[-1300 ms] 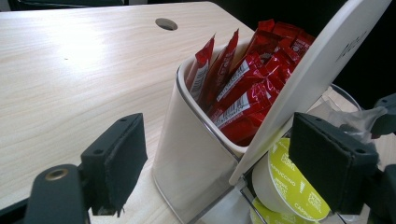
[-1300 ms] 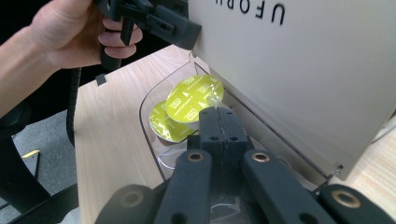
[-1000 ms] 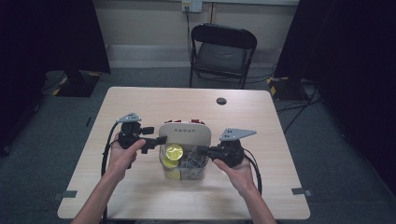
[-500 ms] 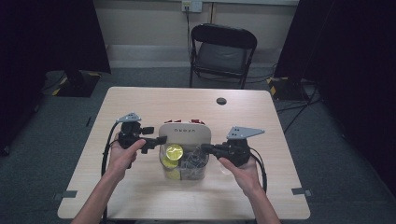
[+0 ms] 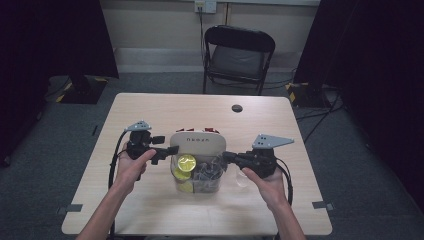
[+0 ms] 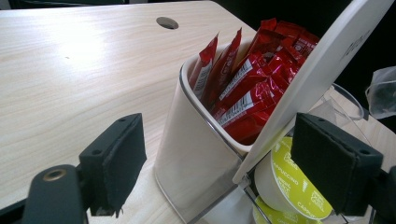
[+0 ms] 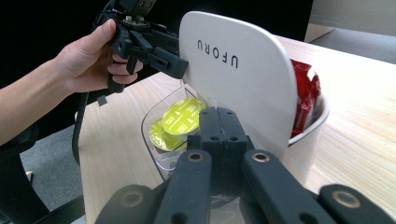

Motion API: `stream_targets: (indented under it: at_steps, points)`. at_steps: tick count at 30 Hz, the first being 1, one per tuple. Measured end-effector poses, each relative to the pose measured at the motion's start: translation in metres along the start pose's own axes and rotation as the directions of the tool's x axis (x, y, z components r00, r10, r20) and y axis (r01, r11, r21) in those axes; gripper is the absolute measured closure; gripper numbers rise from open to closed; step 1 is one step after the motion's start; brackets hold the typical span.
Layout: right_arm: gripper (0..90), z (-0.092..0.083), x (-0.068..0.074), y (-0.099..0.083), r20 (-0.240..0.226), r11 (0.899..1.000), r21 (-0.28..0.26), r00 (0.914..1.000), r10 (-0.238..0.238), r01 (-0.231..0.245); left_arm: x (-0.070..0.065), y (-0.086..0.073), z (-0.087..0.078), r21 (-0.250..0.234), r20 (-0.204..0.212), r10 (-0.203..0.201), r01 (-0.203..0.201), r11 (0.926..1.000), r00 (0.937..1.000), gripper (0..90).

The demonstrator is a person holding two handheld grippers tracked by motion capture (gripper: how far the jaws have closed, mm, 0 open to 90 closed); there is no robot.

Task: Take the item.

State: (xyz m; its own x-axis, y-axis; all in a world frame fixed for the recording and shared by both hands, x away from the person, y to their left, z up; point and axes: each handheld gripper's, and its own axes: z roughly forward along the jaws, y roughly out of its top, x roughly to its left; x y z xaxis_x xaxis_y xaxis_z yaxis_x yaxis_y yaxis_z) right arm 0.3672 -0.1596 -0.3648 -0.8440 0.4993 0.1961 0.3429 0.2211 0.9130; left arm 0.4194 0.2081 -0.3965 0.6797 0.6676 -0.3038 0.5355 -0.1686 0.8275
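Observation:
A white holder (image 5: 196, 141) lettered UFORU stands mid-table, with red sachets (image 6: 247, 93) upright in its rear cup (image 6: 196, 154). Its clear front bin (image 5: 207, 182) holds yellow-green capsules (image 5: 187, 161) and crumpled clear plastic. My left gripper (image 5: 170, 150) is open at the holder's left side; in the left gripper view its jaws (image 6: 224, 170) straddle the cup's corner and the slanted panel. My right gripper (image 5: 226, 156) is at the bin's right edge, jaws pressed shut (image 7: 219, 123). I cannot tell whether thin plastic is caught between them.
A loose clear plastic bag (image 5: 241, 179) lies by the right hand. The wooden table (image 5: 150, 115) has a round cable hole (image 5: 237, 108) at the back. A black folding chair (image 5: 239, 55) stands beyond the far edge. Cables trail from both grippers.
The right gripper has drawn back slightly to the right, away from the bin. The left gripper and the holder have stayed put.

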Motion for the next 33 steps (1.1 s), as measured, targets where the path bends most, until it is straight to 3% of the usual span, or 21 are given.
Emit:
stream_targets:
  at_steps: [17,33]
  points:
    - [90.0,-0.022,-0.008,-0.001,0.038,0.999,-0.029,0.9991,0.017,-0.016,-0.001,0.000,0.000,0.010,-0.007,0.004,-0.004,0.9999,1.0000,17.7]
    - [90.0,-0.048,-0.021,-0.009,0.104,0.998,-0.046,0.9933,0.051,-0.046,0.000,0.000,0.004,0.019,0.006,0.010,-0.010,0.9998,0.9999,16.7]
